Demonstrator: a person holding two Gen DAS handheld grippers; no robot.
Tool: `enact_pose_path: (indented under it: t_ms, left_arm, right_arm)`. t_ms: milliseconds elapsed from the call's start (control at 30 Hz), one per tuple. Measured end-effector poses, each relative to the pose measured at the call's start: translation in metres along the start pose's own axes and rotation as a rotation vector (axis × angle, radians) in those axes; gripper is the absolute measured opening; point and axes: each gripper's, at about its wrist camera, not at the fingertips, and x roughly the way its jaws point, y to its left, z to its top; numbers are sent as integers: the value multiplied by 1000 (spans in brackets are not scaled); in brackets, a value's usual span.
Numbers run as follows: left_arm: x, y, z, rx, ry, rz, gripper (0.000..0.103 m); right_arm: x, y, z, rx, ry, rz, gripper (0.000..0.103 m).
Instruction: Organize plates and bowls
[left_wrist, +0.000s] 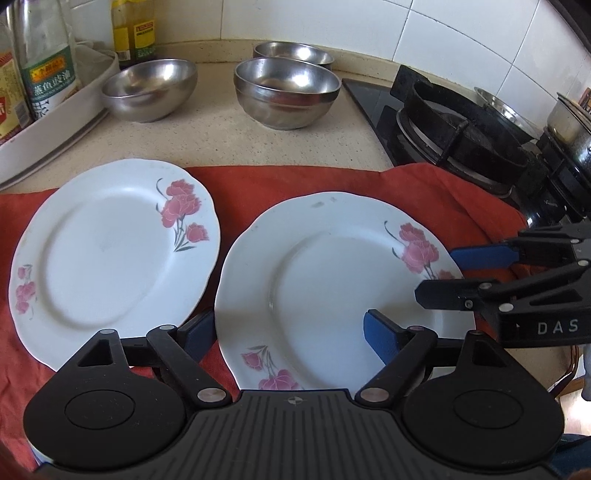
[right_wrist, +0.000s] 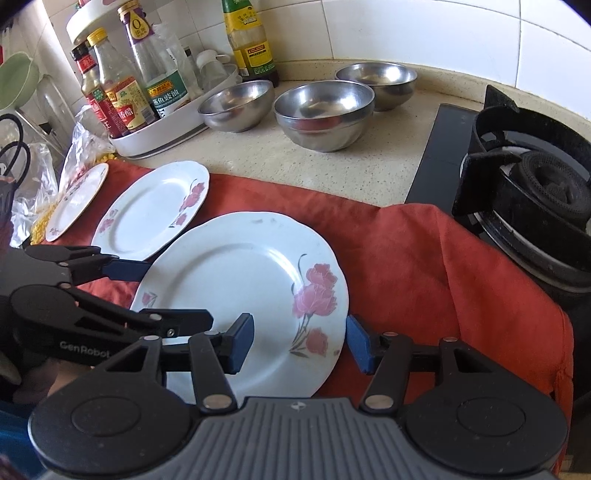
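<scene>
Sitting on a red cloth (right_wrist: 424, 266) spread over the counter (left_wrist: 221, 136), three flowered white plates are lining up in a row: the near plate (right_wrist: 240, 291), the middle plate (right_wrist: 151, 210) and the far plate (right_wrist: 75, 201) at the left edge by some plastic bags. Both grippers are hovering around the near plate. The left gripper (left_wrist: 291, 334) is standing wide open, one blue pad each side of the plate's left rim, not pressing. The right gripper (right_wrist: 300, 343) is straddling the plate's right rim at a medium gap, nothing pinched either. Three steel bowls (right_wrist: 323, 110) are waiting behind, near the sauce bottles (right_wrist: 122, 92) and stove (right_wrist: 528, 199).
</scene>
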Motion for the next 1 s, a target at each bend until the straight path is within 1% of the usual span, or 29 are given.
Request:
enact_pose_path:
  t_ms: [133,267,400,467,533,600,633,667,733,800,900,1000]
  left_arm:
    - [0,0,-1,-14,-8,-4,89]
    - [-2,5,-1,-53,-13,-26,89]
    - [-3,1,0,-39,-15,-20,89]
    - [-4,1,0,-34,-22,-29,89]
    - [-1,1,-3,-3,-12,-31,88]
    - [-1,-6,-8,77,-15,-5,88]
    - [-2,-6,-10,90,-17,-7,89]
    - [-2,-5,-10,90,-15,-15,90]
    - [-1,-7,-9,104,-10,-16,90]
    - [-2,-7,-8,107,-11,-14,88]
    - [-5,0,-6,85,-19,-21,87]
    - [-12,6,-2,71,-36,-47,87]
  right_arm:
    - [-5,-3,-2,45,-1,30,57]
    - [-9,-6,-7,88,-4,58,57]
    - [-11,-8,-11,126,-12,61,57]
    - [-12,-9,-13,128,-17,65,57]
    - [-12,-5,-14,106,-21,49,57]
    - [-12,3,-18,45,-31,17,56]
    - [-12,7,-20,21,-36,2,56]
    - [-12,9,-21,16,-43,-13,56]
    - [-11,13,-20,52,-47,-42,56]
    - [-11,16,-19,81,-51,-61,56]
    - [-16,17,-19,109,-76,-34,56]
    - [-17,20,-17,112,-85,-61,56]
